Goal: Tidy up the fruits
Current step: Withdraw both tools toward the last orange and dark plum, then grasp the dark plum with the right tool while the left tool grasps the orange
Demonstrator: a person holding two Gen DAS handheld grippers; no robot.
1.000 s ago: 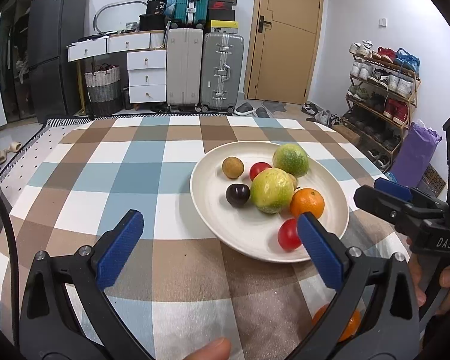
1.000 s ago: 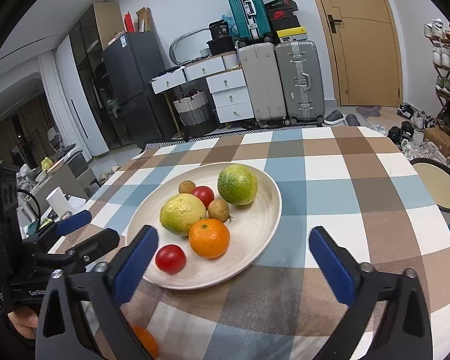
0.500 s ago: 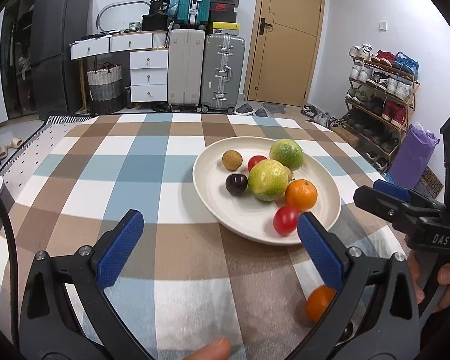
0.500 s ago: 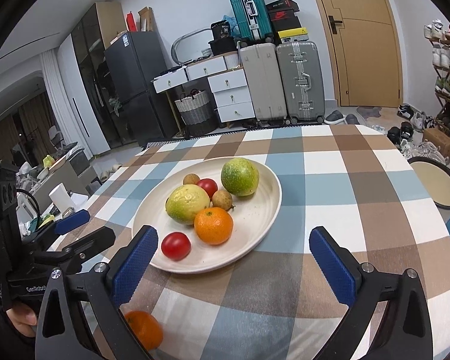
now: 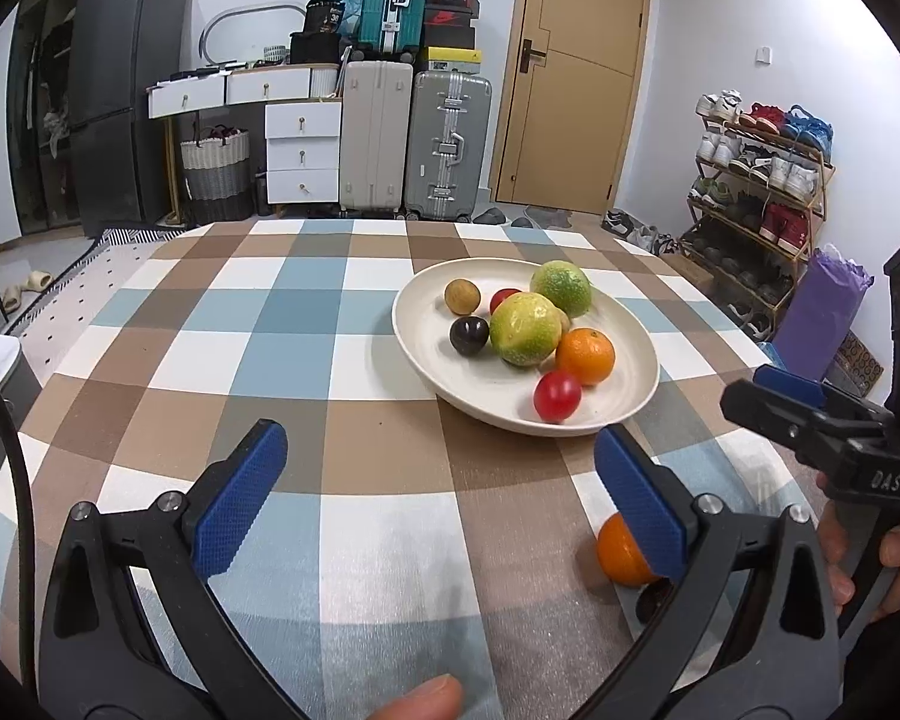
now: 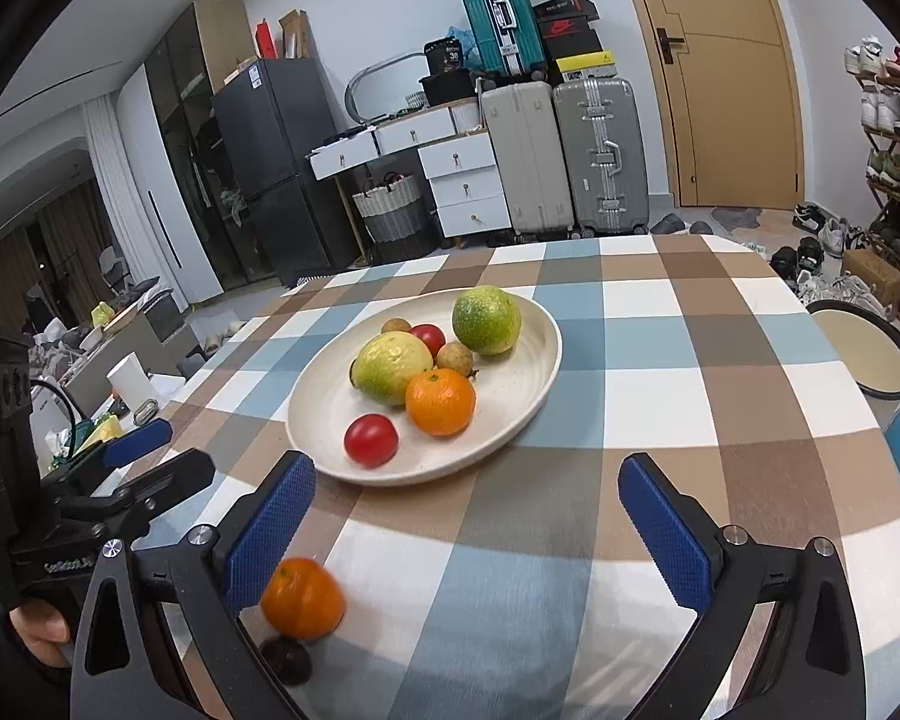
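Right wrist view: loose orange (image 6: 302, 599) on cloth near table edge, short of plate (image 6: 504, 396), just beside my right tongs' (image 6: 465, 531) left pad. Dark small fruit (image 6: 286, 658) just below it. Round, no long axis. Left wrist view: same orange (image 5: 621, 552) half behind my left tongs' (image 5: 441, 495) right pad. Both tongs wide, empty, level, aimed at plate. Judgement: right tongs nearer; needs shift left and down to straddle orange.
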